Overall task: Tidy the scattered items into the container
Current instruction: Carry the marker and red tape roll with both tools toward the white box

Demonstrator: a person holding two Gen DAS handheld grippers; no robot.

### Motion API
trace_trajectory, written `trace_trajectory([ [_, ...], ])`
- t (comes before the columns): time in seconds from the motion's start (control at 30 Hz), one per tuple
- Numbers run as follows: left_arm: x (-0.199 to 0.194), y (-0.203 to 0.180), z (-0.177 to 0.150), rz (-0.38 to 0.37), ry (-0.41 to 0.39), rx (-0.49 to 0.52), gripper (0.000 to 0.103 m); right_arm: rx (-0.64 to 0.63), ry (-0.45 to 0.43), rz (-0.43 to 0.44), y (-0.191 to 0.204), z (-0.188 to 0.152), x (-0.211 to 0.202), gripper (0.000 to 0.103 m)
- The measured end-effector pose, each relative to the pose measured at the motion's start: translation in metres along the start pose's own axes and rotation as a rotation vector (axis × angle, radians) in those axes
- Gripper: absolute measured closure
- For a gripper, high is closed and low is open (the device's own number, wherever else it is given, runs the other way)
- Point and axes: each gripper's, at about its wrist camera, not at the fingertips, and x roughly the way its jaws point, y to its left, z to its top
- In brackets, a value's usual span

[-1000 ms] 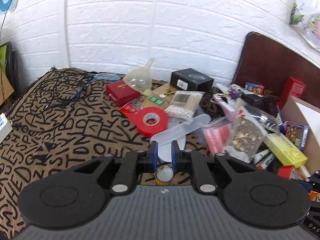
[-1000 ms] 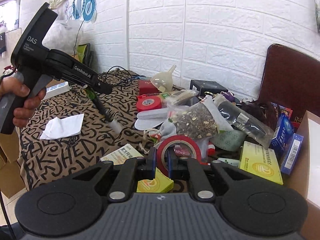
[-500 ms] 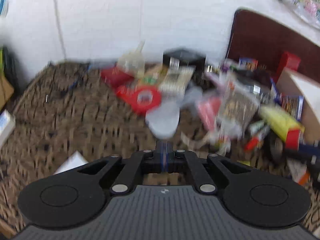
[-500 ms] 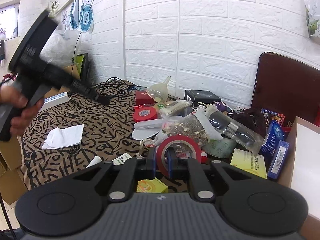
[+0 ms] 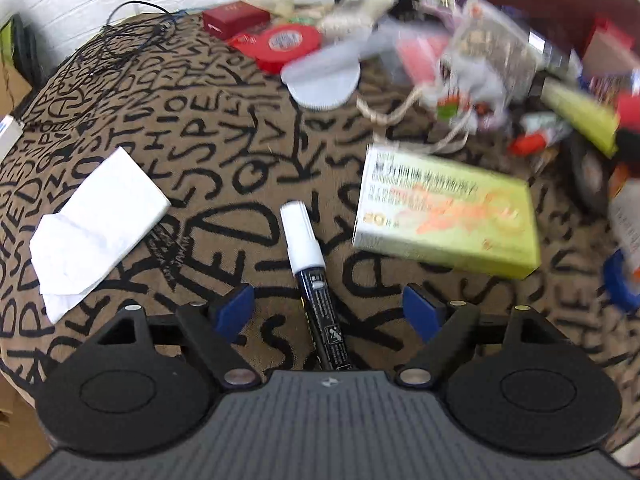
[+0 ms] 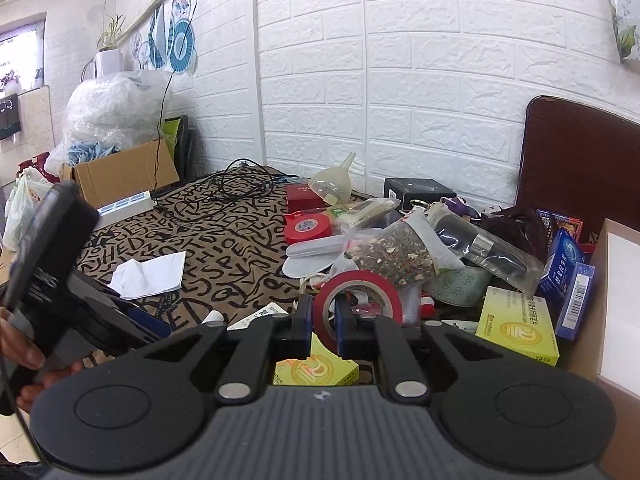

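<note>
My left gripper [image 5: 328,306] is open and hangs over a marker [image 5: 312,276] with a white cap and black barrel that lies on the lettered cloth between the blue pads. A yellow-green medicine box [image 5: 444,220] lies just right of it. My right gripper [image 6: 323,322] is shut on a red tape roll [image 6: 360,296], held upright above another yellow box [image 6: 316,368]. The cardboard container [image 6: 612,300] stands at the right edge. The left gripper's body [image 6: 60,280] shows at the lower left of the right wrist view.
A white tissue [image 5: 96,220] lies left of the marker. A second red tape roll [image 5: 288,44], a white fan [image 5: 324,80], a funnel [image 6: 332,180], bags and boxes are piled at the back right. Black cables [image 6: 240,188] lie at the back left.
My left gripper has opened, tilted down and dropped towards the cloth; the marker now lies between its fingers. My right gripper still holds the red tape roll, a little higher.
</note>
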Motion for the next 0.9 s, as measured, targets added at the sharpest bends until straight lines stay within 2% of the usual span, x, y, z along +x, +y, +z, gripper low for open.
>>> trace_trajectory([
  [0.07, -0.002, -0.001, -0.006, 0.025, -0.056, 0.003, 0.040, 0.004, -0.001, 0.001, -0.001, -0.001, 0.000, 0.094],
  [0.1, -0.005, -0.001, -0.007, 0.028, -0.070, 0.009, 0.069, 0.006, -0.002, 0.002, -0.001, -0.002, -0.001, 0.094],
  [0.13, -0.008, 0.000, -0.005, 0.027, -0.074, 0.000, 0.086, 0.009, -0.005, 0.002, -0.002, -0.002, -0.002, 0.094],
  [0.2, -0.014, 0.004, -0.002, 0.011, -0.086, -0.013, 0.086, 0.012, -0.005, 0.005, -0.003, -0.003, -0.002, 0.094],
  [0.43, -0.050, -0.005, 0.009, 0.021, -0.225, 0.022, 0.086, 0.011, -0.007, 0.003, -0.003, -0.003, -0.003, 0.094],
  [0.53, -0.062, -0.016, 0.022, -0.010, -0.274, 0.047, 0.086, 0.008, -0.007, -0.001, -0.003, -0.001, -0.003, 0.094],
  [0.73, -0.075, -0.060, 0.049, -0.099, -0.361, 0.125, 0.086, 0.006, -0.032, -0.052, -0.010, 0.011, -0.016, 0.094],
  [0.9, -0.082, -0.111, 0.072, -0.182, -0.435, 0.196, 0.086, 0.015, -0.056, -0.151, -0.034, 0.017, -0.041, 0.094],
])
